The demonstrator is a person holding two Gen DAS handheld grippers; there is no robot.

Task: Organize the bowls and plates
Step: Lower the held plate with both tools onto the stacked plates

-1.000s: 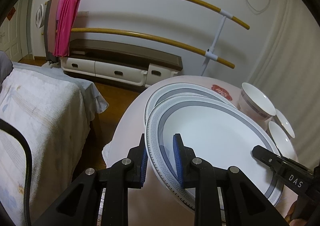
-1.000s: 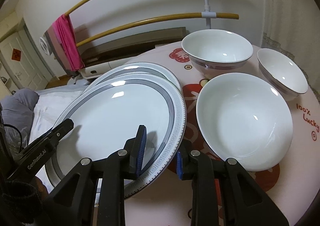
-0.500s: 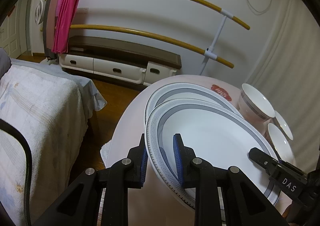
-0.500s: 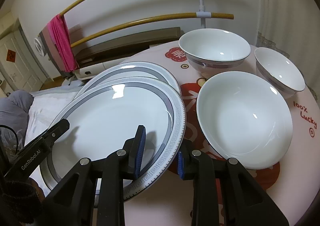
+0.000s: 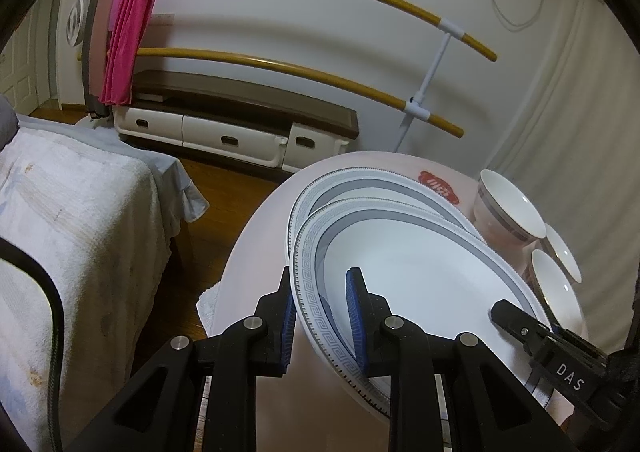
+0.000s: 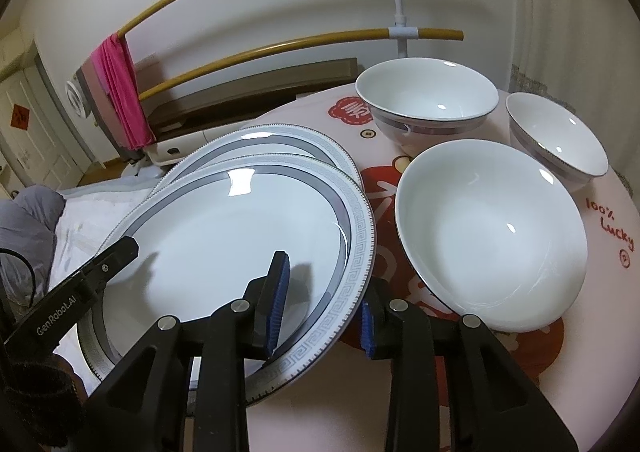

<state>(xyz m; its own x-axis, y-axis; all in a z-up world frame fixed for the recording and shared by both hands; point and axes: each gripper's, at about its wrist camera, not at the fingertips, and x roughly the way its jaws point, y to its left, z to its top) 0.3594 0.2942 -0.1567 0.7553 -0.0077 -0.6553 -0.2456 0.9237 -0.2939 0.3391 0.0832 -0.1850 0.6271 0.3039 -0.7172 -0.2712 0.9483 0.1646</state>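
Two tools on the top plate (image 6: 224, 236)

We see left tool (image 5: 322, 314) pinching its glossy key-patterned rim; right tool (image 6: 320, 302) opening, rim between. Only the right view shows three round white bowls (image 6: 490, 236).

A grey-bordered white plate (image 6: 224, 248) lies overlapping a matching plate (image 6: 280, 138), beside three white bowls (image 6: 492, 236).

My upper grey-rimmed white plate (image 6: 224, 236) hides most of the matching lower plate (image 6: 280, 140); the left view's right edge crops the small white bowls (image 5: 560, 252).
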